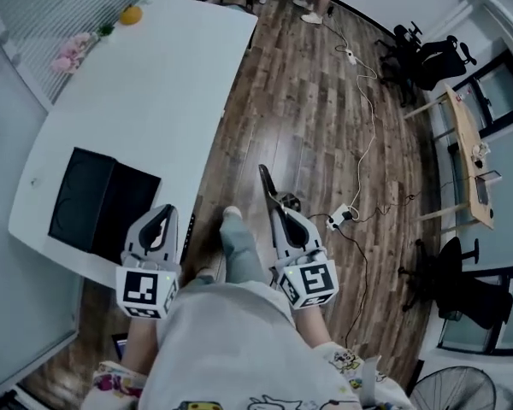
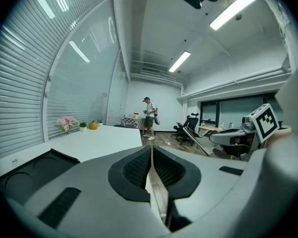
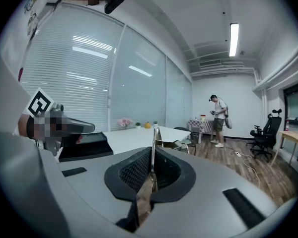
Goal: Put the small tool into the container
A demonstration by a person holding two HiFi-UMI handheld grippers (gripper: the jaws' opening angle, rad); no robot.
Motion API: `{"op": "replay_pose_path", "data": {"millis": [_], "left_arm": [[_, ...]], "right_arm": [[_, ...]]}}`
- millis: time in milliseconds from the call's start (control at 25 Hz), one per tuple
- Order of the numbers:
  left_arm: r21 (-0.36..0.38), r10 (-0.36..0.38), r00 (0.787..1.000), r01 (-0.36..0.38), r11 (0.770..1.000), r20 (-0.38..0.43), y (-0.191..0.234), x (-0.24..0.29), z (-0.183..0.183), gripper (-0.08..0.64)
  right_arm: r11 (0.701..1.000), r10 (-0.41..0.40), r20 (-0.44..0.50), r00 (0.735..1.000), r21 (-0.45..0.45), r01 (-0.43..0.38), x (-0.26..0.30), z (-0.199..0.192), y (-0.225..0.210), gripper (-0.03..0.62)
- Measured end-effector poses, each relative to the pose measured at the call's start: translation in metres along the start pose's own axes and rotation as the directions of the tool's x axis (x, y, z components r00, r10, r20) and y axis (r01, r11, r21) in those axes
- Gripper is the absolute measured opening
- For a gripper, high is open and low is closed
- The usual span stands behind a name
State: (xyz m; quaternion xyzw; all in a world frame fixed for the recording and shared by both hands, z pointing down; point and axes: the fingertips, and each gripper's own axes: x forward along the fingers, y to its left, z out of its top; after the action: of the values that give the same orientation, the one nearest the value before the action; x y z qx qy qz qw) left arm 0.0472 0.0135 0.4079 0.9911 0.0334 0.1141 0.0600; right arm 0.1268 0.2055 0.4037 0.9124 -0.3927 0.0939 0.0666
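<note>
black container (image 1: 98, 202) lies lower left on the white table (image 1: 154, 84), in easy reach. just right of it is the left gripper (image 1: 159, 218), jaws together on nothing, likely idle. at centre, the right gripper (image 1: 282, 216) is clamped tight on the small tool (image 1: 267, 186). the tool sticks forward over the floor, well apart from the container, probably for a tip-first drop.
</note>
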Motion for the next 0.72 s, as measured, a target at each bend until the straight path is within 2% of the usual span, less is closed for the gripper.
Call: {"op": "replay_pose_path", "data": {"millis": [200, 280, 360, 480, 720], "left_arm": [[-0.043, 0.164, 0.986, -0.163, 0.986, 0.013, 0.027, -0.006, 0.003, 0.011], [-0.054, 0.24, 0.971, -0.239, 0.97, 0.015, 0.04, -0.009, 0.004, 0.011], [-0.069, 0.323, 0.946, -0.322, 0.944, 0.012, 0.056, -0.011, 0.004, 0.011], [-0.098, 0.456, 0.89, -0.454, 0.886, 0.001, 0.079, -0.021, 0.004, 0.011], [-0.158, 0.675, 0.738, -0.668, 0.727, -0.011, 0.109, -0.042, 0.012, 0.011]], "right_arm": [[0.986, 0.166, 0.007, 0.986, -0.031, -0.166, 0.054, 0.014, 0.01, 0.001], [0.97, 0.241, 0.003, 0.971, -0.042, -0.24, 0.081, 0.019, 0.015, 0.002], [0.946, 0.321, -0.006, 0.947, -0.054, -0.32, 0.11, 0.023, 0.023, 0.0], [0.89, 0.449, -0.02, 0.893, -0.076, -0.449, 0.151, 0.03, 0.043, 0.001], [0.738, 0.664, -0.052, 0.746, -0.119, -0.664, 0.213, 0.049, 0.086, 0.001]]}}
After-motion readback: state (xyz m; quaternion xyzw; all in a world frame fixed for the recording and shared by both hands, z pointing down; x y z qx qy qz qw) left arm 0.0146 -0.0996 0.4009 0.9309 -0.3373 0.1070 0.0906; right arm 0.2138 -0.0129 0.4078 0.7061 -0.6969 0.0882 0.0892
